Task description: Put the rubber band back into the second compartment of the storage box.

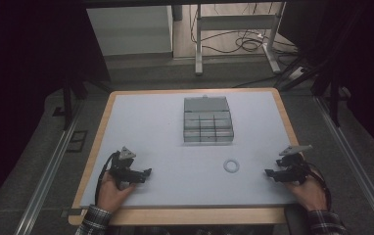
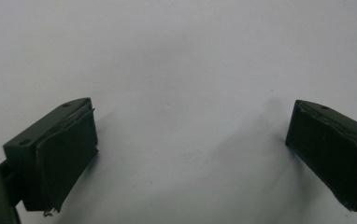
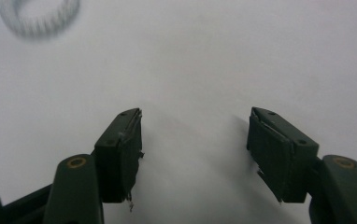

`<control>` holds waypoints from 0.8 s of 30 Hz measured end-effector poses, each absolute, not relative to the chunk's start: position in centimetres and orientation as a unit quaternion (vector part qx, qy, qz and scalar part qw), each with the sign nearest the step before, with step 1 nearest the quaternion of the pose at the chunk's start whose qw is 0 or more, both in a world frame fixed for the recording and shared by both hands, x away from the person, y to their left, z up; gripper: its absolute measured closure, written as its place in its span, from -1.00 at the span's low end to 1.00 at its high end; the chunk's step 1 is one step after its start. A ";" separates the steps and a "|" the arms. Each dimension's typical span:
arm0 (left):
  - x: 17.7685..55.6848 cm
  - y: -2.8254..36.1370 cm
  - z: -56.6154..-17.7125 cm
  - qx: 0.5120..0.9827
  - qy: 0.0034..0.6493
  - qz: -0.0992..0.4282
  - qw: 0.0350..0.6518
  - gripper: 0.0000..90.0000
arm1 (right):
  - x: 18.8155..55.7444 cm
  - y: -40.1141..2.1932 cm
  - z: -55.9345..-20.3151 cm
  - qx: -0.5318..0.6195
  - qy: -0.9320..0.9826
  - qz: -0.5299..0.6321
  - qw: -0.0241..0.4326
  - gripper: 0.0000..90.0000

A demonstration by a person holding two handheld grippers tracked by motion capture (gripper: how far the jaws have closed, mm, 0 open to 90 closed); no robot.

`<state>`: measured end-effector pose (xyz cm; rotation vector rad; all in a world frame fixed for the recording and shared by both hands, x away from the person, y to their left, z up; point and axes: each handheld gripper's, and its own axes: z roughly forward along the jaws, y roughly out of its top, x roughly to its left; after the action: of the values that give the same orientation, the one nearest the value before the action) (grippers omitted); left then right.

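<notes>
From the high view, the left gripper (image 1: 146,173) and the right gripper (image 1: 269,173) rest low on the grey table (image 1: 151,127), each held in one hand. One white ring (image 1: 231,166) lies between them, nearer the right gripper, apart from both. One clear compartment box (image 1: 207,120) sits farther back.

In the left gripper view, the jaws stand wide apart, holding nothing.

In the right gripper view, the jaws are parted and empty, with the ring (image 3: 39,16) ahead to their left.

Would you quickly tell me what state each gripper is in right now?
Left gripper: open, nothing between the jaws.
Right gripper: open, holding nothing; the white ring lies apart from it.
</notes>
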<state>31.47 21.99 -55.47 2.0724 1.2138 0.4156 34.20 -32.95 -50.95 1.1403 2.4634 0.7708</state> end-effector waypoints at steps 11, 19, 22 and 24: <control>31.5 22.0 -55.5 0.799 0.467 0.160 0.344 -0.95 | 34.3 -33.0 -51.0 0.424 0.851 0.268 0.156 -0.32; 31.5 22.0 -55.5 0.799 0.467 0.160 0.344 -0.95 | 34.4 -32.6 -50.8 0.435 0.851 0.251 0.158 -0.34; 31.5 22.0 -55.5 0.799 0.467 0.160 0.344 -0.95 | 34.4 -32.6 -50.8 0.435 0.851 0.251 0.157 -0.34; 31.5 22.0 -55.5 0.799 0.467 0.160 0.344 -0.95 | 34.4 -32.6 -50.8 0.435 0.850 0.251 0.157 -0.34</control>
<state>31.47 21.99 -55.46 2.0757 1.2130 0.4155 34.42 -32.63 -50.80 1.2458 2.4336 0.7180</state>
